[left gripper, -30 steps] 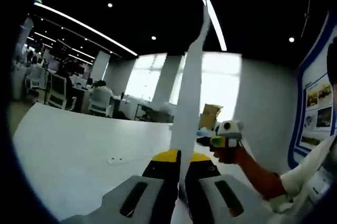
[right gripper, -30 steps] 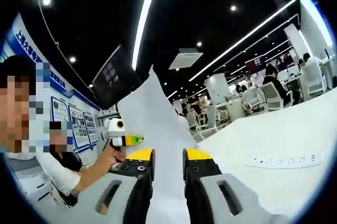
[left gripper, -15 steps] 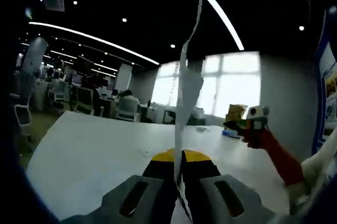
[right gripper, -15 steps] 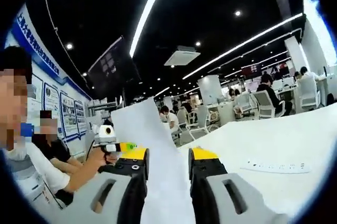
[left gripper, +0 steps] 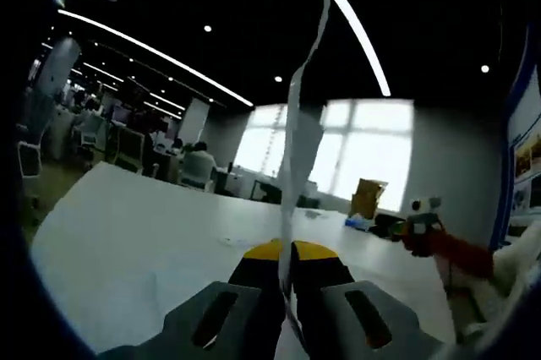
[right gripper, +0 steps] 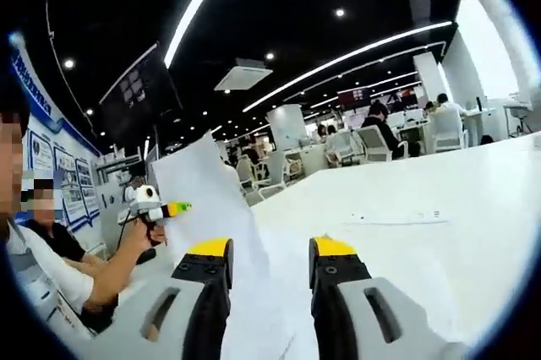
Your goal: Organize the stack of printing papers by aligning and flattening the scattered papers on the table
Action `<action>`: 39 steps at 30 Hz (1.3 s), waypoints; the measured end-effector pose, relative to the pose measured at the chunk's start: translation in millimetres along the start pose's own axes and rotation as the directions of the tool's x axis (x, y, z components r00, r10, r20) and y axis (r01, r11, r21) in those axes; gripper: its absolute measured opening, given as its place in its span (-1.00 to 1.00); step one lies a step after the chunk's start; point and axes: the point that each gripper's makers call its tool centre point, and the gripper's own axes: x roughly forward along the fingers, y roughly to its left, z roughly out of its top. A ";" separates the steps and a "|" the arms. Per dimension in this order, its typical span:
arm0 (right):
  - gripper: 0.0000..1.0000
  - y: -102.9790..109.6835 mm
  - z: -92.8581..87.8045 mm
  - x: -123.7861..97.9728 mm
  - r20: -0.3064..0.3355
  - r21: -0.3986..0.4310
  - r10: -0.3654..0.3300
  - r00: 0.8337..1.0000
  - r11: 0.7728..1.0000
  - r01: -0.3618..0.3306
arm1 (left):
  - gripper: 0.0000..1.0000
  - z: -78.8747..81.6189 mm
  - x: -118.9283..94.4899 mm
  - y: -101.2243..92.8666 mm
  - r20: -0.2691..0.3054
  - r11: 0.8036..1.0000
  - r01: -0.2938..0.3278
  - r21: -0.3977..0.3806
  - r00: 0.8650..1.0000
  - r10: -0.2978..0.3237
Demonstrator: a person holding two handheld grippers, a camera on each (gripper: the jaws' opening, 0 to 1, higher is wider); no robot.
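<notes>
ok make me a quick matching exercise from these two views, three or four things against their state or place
Things:
1. left gripper
2. right gripper
3. white sheet of printing paper
4. wide white table

States:
A. bare surface stretching toward the office chairs
B. open, jaws apart
C. standing upright, seen edge-on
D. shut on the paper's lower edge

Pairs: 1-D, 2-B, 3-C, 4-A

Two grippers: the left gripper (left gripper: 287, 271) and the right gripper (right gripper: 269, 263), each with two yellow-tipped jaws. One white bench (right gripper: 439, 208). One sheet of paper (left gripper: 300, 136) stands up edge-on; a second sheet (right gripper: 203, 195) may be the same one. One cardboard box (left gripper: 367, 197).
</notes>
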 end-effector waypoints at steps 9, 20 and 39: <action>-0.01 7.5 -6.4 -43.3 0.011 -0.089 -0.102 0.995 0.991 0.102 | -0.89 -5.0 3.9 -10.5 -0.005 0.999 0.035 0.040 0.999 -0.035; 0.59 8.3 -6.0 -79.6 0.082 -0.159 -0.215 0.973 0.961 0.226 | -0.89 -3.0 2.3 -9.5 0.013 0.997 0.028 0.065 0.999 -0.029; 0.80 11.6 -32.6 -129.6 0.070 -0.210 -0.323 0.944 0.920 0.330 | -0.89 10.9 -9.3 -8.2 0.044 0.995 0.006 0.098 0.999 -0.010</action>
